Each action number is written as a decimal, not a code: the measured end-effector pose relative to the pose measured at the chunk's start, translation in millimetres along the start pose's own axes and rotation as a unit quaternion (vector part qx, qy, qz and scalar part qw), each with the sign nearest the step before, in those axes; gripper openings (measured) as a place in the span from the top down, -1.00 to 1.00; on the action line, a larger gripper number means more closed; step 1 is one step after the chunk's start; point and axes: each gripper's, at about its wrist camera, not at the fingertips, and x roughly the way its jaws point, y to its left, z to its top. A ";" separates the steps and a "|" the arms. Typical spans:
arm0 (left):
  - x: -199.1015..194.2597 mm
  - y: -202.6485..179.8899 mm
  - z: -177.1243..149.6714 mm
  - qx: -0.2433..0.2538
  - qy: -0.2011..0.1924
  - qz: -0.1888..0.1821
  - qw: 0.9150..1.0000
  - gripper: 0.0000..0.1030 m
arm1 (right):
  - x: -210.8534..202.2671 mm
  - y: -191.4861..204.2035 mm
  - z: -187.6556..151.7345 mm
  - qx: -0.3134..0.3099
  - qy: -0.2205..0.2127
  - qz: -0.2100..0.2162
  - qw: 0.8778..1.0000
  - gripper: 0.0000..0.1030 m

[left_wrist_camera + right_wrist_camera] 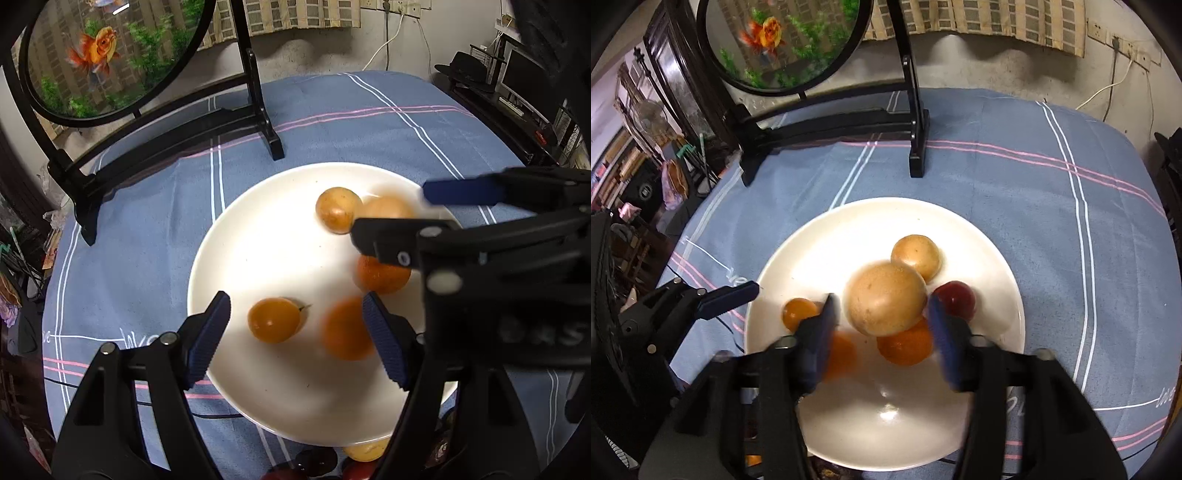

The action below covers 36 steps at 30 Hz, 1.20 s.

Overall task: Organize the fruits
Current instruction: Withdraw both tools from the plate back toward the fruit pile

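Observation:
A white plate [258, 240] [993, 258] holds several fruits. In the right wrist view a large tan round fruit [886, 299] sits between the open fingers of my right gripper [882, 334]; I cannot tell whether it is touched. Around it lie a smaller tan fruit [916, 256], a dark red fruit [955, 299], an orange [905, 345], a blurred orange [842, 354] and a small orange fruit [798, 312]. My left gripper [295, 332] is open over the plate, empty, above a small orange fruit [273, 319] and a blurred orange [345, 328]. The right gripper [406, 210] shows at the plate's right.
A black stand [166, 122] [831, 118] with a round goldfish panel stands on the blue striped tablecloth [369, 122] [1052, 206] behind the plate. More fruits [365, 450] lie at the plate's near edge. Shelves and clutter surround the table.

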 end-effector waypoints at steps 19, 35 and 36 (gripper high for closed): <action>-63.8 1.3 -10.6 -0.008 -0.039 -0.005 0.999 -0.46 | -98.9 -21.3 -45.4 0.028 -0.066 -0.026 0.997 -0.41; -99.0 65.1 -125.1 -0.108 0.022 0.002 0.994 -0.55 | -103.5 -14.9 -216.9 0.034 0.037 -0.055 0.997 -0.41; -97.7 67.2 -132.3 -0.112 0.030 0.002 0.993 -0.55 | -100.0 -11.3 -224.7 0.022 0.044 -0.060 0.997 -0.41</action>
